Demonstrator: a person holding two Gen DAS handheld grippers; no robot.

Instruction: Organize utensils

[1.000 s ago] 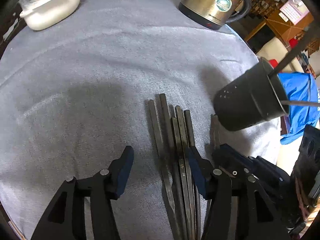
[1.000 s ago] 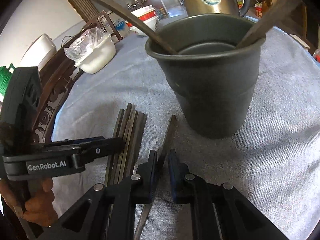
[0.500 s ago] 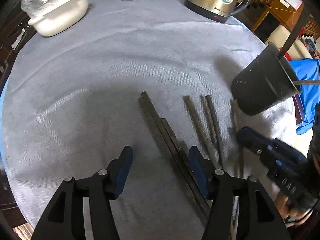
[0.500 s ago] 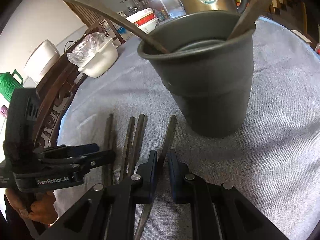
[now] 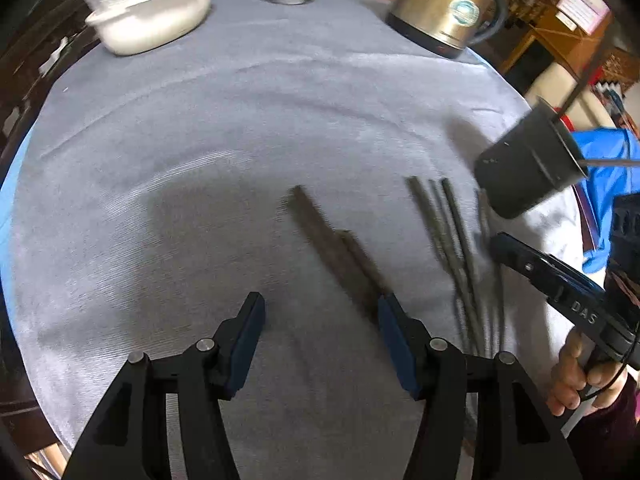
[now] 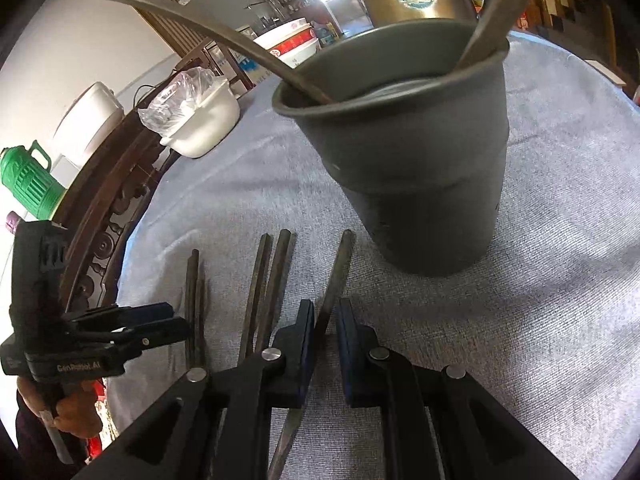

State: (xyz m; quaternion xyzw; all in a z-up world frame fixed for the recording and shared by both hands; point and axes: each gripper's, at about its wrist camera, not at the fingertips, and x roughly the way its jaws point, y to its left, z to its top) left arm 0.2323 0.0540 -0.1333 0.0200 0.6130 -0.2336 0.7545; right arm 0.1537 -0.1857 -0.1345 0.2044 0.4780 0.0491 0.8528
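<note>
A dark round plastic cup holds two chopsticks; my right tongs pinch a slim square chopstick, my left tongs gape empty.

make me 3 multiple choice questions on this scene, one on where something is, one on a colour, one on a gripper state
1. Where does the dark cup stand relative to the loose chopsticks?
A. left of them
B. right of them
C. on top of them

2. What colour is the kettle?
A. gold
B. red
C. white

3. How is the left gripper?
A. shut on a chopstick
B. open, holding nothing
C. shut on the cup

Answers: 1 B, in the right wrist view the cup stands on the cloth to their right. 2 A, its body is golden metal. 3 B, its fingers stand wide apart over the cloth.
</note>
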